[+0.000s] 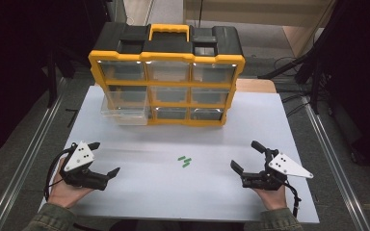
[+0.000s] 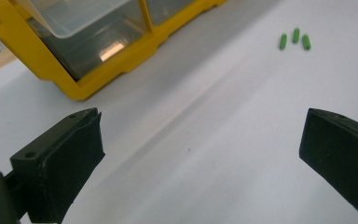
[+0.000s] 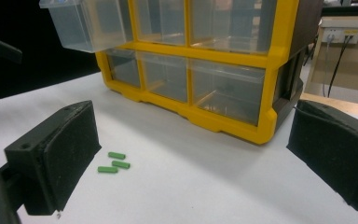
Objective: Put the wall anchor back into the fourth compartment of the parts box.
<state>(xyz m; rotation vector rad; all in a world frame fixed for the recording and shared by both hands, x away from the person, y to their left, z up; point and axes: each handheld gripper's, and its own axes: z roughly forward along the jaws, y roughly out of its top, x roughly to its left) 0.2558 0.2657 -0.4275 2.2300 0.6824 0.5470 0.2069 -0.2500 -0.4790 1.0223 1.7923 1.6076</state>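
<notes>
A yellow and black drawer organiser [image 1: 166, 79] stands at the far side of the white table [image 1: 139, 192]. Its clear lower-left drawer [image 1: 124, 115] is pulled out. Three small green pegs [image 1: 184, 161] lie together mid-table; they also show in the left gripper view [image 2: 294, 38] and the right gripper view [image 3: 114, 163]. My left gripper [image 1: 105, 159] rests open near the front left, nothing between its jaws. My right gripper [image 1: 247, 155] rests open near the front right, also holding nothing. The pegs lie between the two grippers, apart from both.
Metal rails [image 1: 29, 154] run along both sides of the table. Cables [image 1: 294, 103] lie on the floor at the right. A wooden surface [image 1: 255, 85] shows behind the organiser's right side. Bare table lies between the grippers and the organiser.
</notes>
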